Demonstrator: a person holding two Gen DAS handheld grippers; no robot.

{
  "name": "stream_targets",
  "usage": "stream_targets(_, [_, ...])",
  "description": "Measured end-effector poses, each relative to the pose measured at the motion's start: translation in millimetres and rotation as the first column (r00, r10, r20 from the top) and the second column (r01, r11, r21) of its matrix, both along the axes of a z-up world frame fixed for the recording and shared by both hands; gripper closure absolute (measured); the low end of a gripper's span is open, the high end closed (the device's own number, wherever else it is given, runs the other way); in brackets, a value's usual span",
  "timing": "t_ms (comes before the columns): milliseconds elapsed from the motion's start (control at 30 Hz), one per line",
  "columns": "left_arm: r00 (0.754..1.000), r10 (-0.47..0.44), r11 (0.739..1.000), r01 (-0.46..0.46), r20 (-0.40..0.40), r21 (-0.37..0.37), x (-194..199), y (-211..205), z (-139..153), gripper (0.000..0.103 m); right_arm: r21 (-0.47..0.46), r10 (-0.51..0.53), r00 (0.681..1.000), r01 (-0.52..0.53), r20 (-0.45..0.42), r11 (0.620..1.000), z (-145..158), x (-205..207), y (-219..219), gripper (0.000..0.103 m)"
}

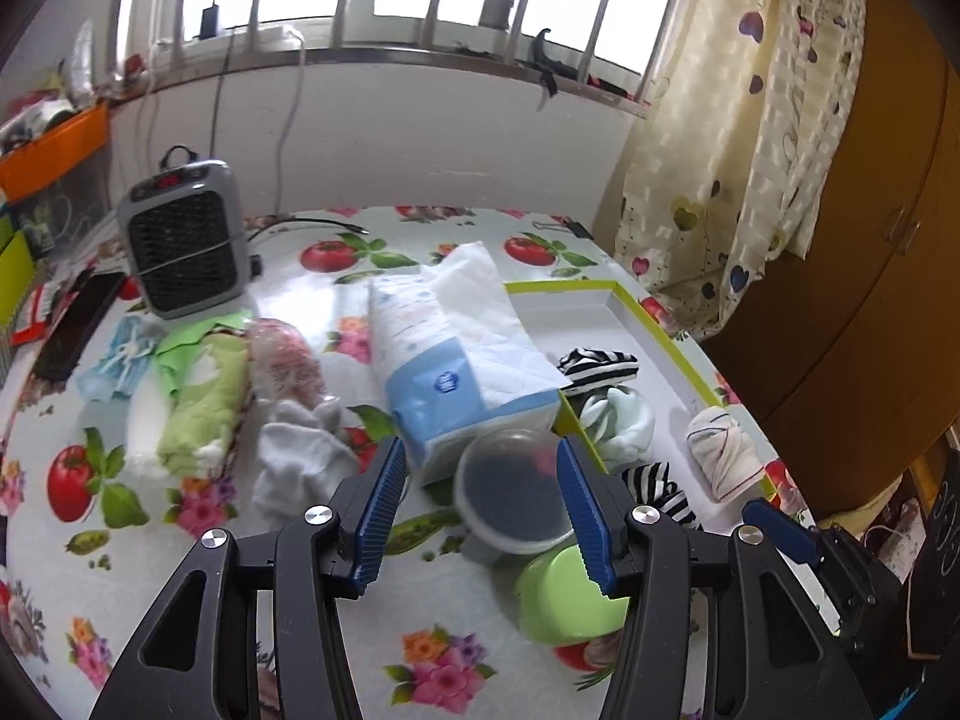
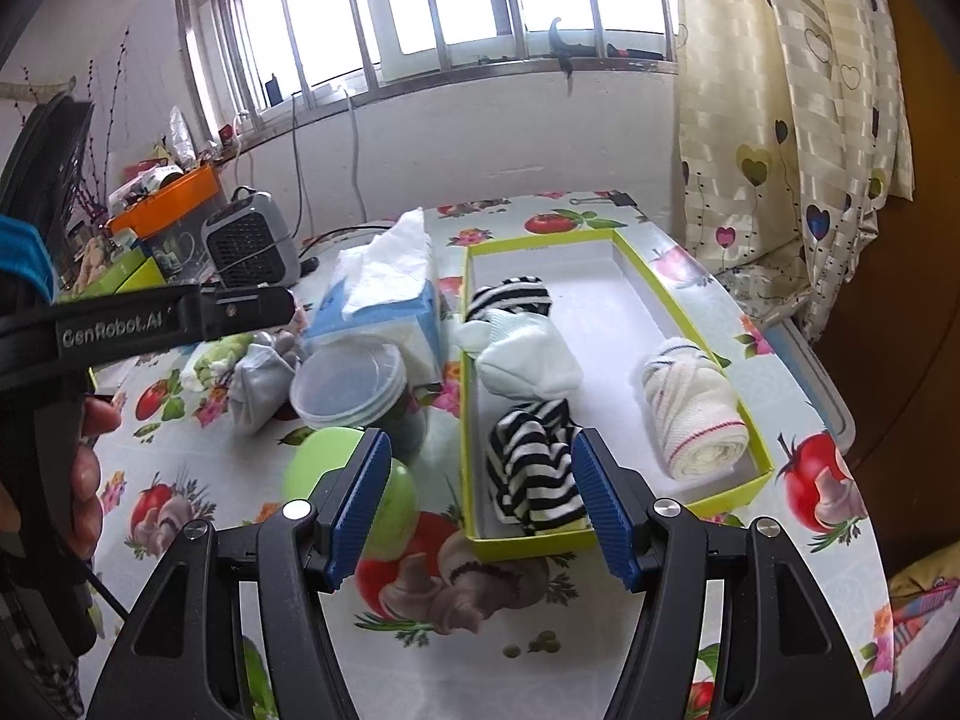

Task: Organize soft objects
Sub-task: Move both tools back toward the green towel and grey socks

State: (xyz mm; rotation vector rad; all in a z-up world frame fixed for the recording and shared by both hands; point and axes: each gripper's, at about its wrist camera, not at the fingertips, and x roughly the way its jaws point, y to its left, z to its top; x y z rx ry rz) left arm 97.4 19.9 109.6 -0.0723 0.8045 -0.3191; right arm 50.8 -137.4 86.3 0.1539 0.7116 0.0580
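A white box with a lime-green rim lies on the right of the table. In it are two black-and-white striped socks, pale mint socks and a rolled white sock with red lines. My right gripper hovers open above the box's near end, over the nearer striped sock. My left gripper is open and holds nothing, above the table left of the box. Loose grey-white socks, a folded green cloth, a blue mask and a bagged pink item lie on the left.
A tissue pack stands against the box's left side. A lidded clear plastic tub and a green round container sit near the front. A grey heater and a phone are at the back left. A hand grips the left tool.
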Motion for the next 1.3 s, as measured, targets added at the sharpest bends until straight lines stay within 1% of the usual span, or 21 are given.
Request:
stream_targets(100, [0.999, 0.017, 1.000, -0.018, 0.032, 0.016, -8, 8, 3, 0.052, -0.004, 0.012, 1.000, -0.012, 0.007, 1.000, 2, 1, 7, 0.040])
stream_targets(167, [0.999, 0.021, 1.000, -0.022, 0.032, 0.008, -11, 14, 3, 0.051, -0.004, 0.023, 1.000, -0.023, 0.011, 1.000, 4, 2, 13, 0.040])
stream_targets(300, [0.996, 0.069, 0.998, -0.069, 0.051, 0.005, -16, 31, 3, 0.051, 0.016, 0.038, 0.999, -0.039, 0.011, 0.999, 5, 8, 24, 0.040])
stream_targets(433, [0.993, 0.101, 0.995, -0.101, 0.058, -0.011, -20, 50, 3, 0.051, 0.002, 0.061, 0.998, -0.061, 0.016, 0.998, 8, 13, 39, 0.040])
stream_targets(633, [0.983, 0.177, 0.984, -0.176, 0.041, -0.024, -17, 86, -3, 0.051, -0.008, 0.116, 0.993, -0.116, 0.025, 0.993, 13, 26, 66, 0.040])
stream_targets(767, [0.978, 0.207, 0.978, -0.206, 0.024, -0.021, -12, 107, -7, 0.051, -0.014, 0.155, 0.988, -0.155, 0.025, 0.988, 13, 35, 83, 0.040])
stream_targets(833, [0.971, 0.236, 0.972, -0.236, 0.027, -0.007, -10, 118, -9, 0.051, -0.014, 0.171, 0.985, -0.171, 0.021, 0.985, 12, 40, 92, 0.040])
stream_targets(967, [0.965, 0.264, 0.965, -0.264, 0.008, -0.014, -4, 138, -14, 0.051, -0.015, 0.206, 0.978, -0.206, 0.015, 0.979, 11, 49, 109, 0.040])
stream_targets(1167, [0.954, 0.299, 0.954, -0.299, -0.006, -0.004, 3, 159, -22, 0.051, -0.021, 0.244, 0.970, -0.244, 0.003, 0.969, 9, 62, 128, 0.040])
stream_targets(1300, [0.946, 0.321, 0.946, -0.322, -0.030, -0.026, 8, 173, -31, 0.051, -0.023, 0.266, 0.964, -0.266, -0.019, 0.964, 7, 74, 142, 0.040])
